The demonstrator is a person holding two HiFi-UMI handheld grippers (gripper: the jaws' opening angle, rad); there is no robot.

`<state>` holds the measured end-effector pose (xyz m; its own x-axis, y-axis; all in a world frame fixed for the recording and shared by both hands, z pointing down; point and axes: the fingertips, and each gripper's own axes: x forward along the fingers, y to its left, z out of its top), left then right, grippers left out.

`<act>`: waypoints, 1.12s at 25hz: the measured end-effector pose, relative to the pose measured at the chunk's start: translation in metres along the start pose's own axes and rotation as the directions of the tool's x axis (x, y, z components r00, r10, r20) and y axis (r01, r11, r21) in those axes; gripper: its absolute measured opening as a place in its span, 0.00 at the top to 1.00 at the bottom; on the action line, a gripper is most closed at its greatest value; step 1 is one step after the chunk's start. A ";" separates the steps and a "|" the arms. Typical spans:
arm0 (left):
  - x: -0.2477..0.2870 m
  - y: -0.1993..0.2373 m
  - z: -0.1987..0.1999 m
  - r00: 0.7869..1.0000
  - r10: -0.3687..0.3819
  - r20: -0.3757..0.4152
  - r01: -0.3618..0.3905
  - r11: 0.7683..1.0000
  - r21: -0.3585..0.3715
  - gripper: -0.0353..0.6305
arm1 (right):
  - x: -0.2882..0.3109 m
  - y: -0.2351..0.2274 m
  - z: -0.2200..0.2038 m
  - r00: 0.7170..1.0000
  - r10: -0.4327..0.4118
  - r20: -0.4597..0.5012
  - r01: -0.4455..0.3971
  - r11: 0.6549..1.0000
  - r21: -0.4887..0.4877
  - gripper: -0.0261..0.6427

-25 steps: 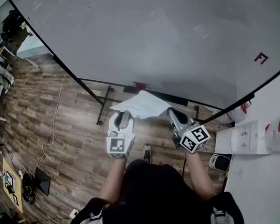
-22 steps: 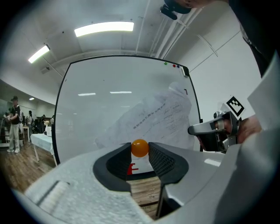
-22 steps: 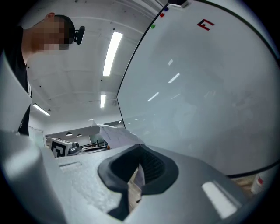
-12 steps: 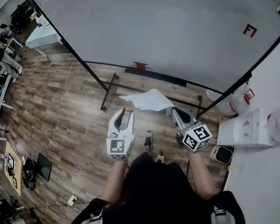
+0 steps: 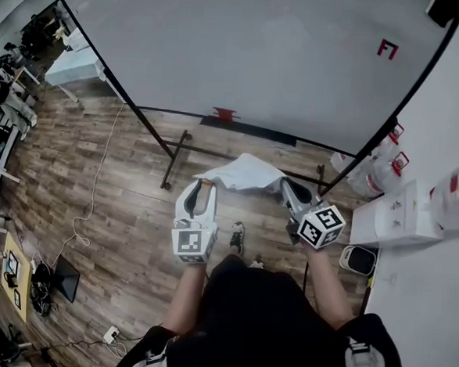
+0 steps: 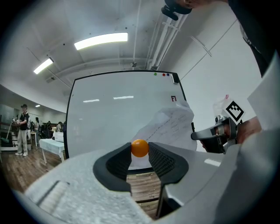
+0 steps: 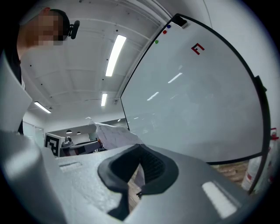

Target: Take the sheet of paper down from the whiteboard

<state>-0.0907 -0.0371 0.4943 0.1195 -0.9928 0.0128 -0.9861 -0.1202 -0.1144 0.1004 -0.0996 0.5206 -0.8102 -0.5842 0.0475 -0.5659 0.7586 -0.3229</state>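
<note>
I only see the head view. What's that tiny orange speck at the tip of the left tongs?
Observer: The left gripper view shows an orange ball pinched in the left tongs.
Operator: Is the other pair really gripping the paper?
Observer: Yes; in the right gripper view the right tongs are shut on the sheet of paper.
Operator: Anything at the board's top?
Observer: Three small coloured dots near the whiteboard top edge.
</note>
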 end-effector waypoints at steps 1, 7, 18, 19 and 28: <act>-0.002 -0.001 0.004 1.000 0.000 0.007 0.000 1.000 -0.003 0.75 | -0.002 0.000 0.000 1.000 -0.003 0.001 0.003 1.000 0.002 0.96; -0.007 -0.004 0.013 1.000 0.012 0.016 -0.012 1.000 -0.007 0.75 | -0.008 0.002 -0.004 1.000 0.000 -0.008 0.000 1.000 0.000 0.96; -0.007 0.000 0.007 1.000 0.017 0.014 -0.017 1.000 0.017 0.75 | -0.009 0.004 -0.005 1.000 0.011 -0.008 -0.011 1.000 0.013 0.96; -0.006 0.001 0.009 1.000 0.015 0.015 -0.016 1.000 0.019 0.75 | -0.008 0.004 -0.004 1.000 0.011 -0.007 -0.011 1.000 0.016 0.96; -0.003 0.001 0.009 1.000 0.007 0.010 -0.007 1.000 0.021 0.75 | -0.007 0.002 -0.004 1.000 0.005 -0.008 -0.005 1.000 0.031 0.96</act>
<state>-0.0907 -0.0342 0.4856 0.1142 -0.9935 0.0018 -0.9842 -0.1134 -0.1357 0.1043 -0.0931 0.5236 -0.8144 -0.5779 0.0535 -0.5569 0.7522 -0.3521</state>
